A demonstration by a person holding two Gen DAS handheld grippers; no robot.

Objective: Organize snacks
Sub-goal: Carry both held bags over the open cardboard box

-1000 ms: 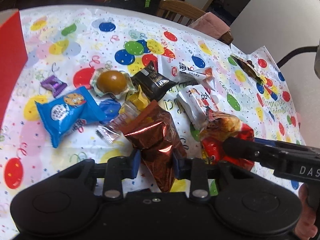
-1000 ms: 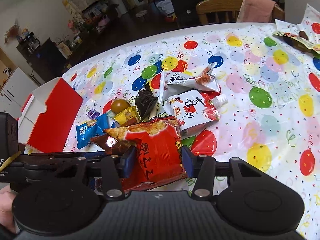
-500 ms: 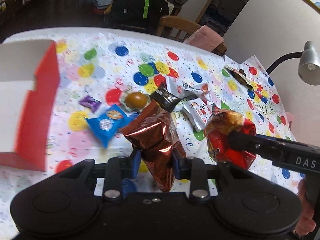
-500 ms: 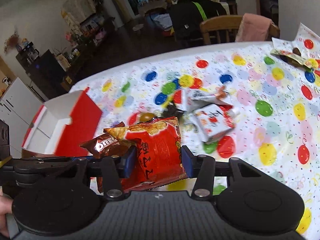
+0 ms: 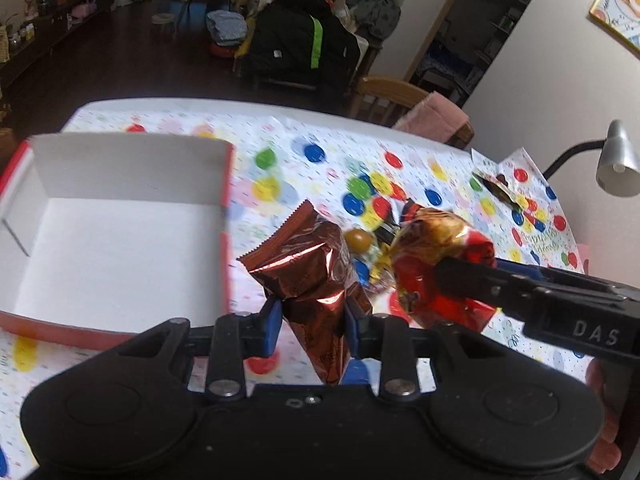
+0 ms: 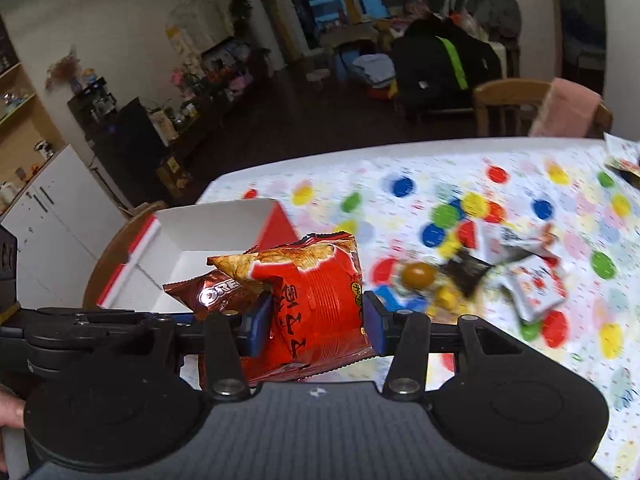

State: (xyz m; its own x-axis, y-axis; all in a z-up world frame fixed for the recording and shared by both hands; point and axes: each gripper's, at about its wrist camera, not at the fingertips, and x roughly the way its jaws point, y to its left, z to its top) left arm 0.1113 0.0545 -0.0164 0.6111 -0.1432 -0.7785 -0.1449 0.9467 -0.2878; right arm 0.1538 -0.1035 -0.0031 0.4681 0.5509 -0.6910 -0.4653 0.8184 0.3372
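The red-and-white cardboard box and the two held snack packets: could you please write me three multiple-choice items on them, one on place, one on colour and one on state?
1. Where does the red-and-white cardboard box lie from the shiny brown foil snack packet in the left wrist view?
A. To its left
B. To its right
C. Under it

2. What colour is the crinkled chip bag in the right gripper?
A. Blue
B. Red
C. Green

3. What is the state of the left gripper?
A. Open and bare
B. Shut on the brown packet
C. Resting on the table

Answers: 1 A, the open box fills the left of that view, apart from the packet. 2 B, the bag is red with a golden chip picture on top. 3 B, both blue pads press the brown packet, which hangs above the balloon-print tablecloth.
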